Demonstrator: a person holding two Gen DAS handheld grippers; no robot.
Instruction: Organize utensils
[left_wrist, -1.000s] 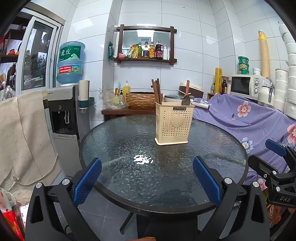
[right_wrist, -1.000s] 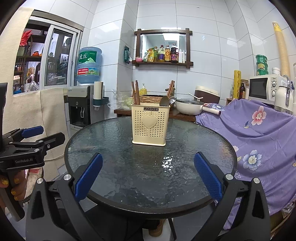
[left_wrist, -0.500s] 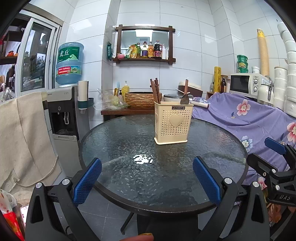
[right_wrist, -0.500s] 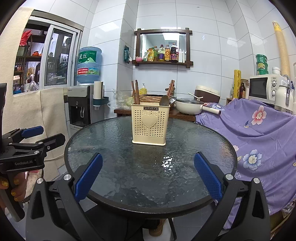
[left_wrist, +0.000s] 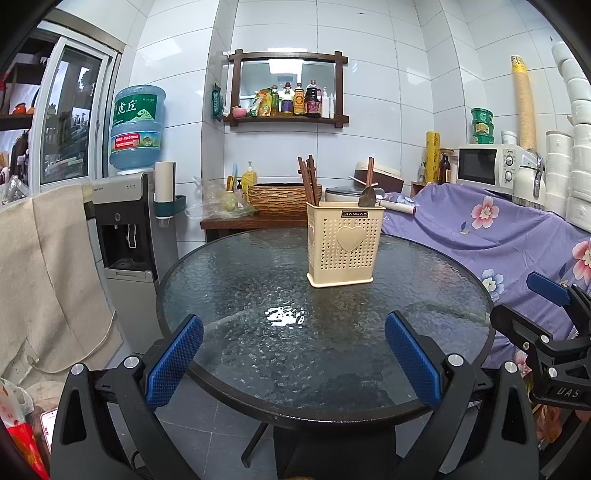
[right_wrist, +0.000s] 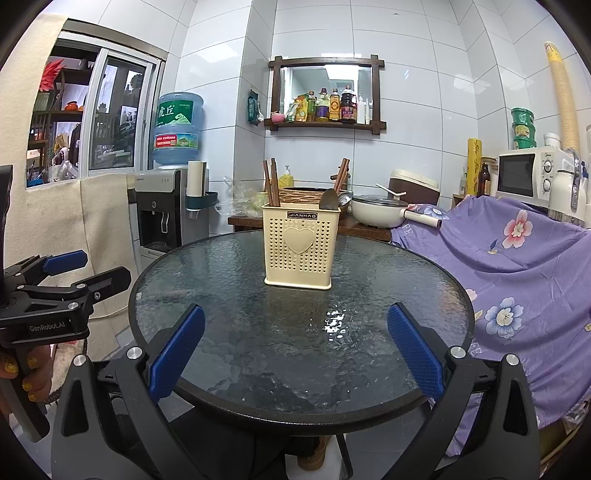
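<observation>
- Utensil holder (left_wrist: 345, 243): a cream perforated caddy with a heart emblem, upright on the far half of the round glass desk (left_wrist: 258, 295). Nothing else lies on the glass.
- Contents: dark chopsticks (left_wrist: 308, 179) stand in the holder's left compartment, leaning slightly; a wooden-handled spoon (left_wrist: 367, 194) stands at the right, handle up. Their long axes run near vertical, so any withdrawal would, in my judgement, go upward.
- Left claw (left_wrist: 293, 362): blue pads spread wide, holding nothing, hovering over the near rim of the desk. The holder lies ahead of it and a little to the right.
- Right claw (right_wrist: 295, 349): likewise spread wide and empty, above the near rim. The holder (right_wrist: 301, 245) lies almost straight ahead on its centre line.
- Key relation: both claws are well apart from the holder; the right one is better aligned with it and appears slightly nearer.
- Stage: with every visible utensil already in the holder, the task seems at or near its end.
</observation>
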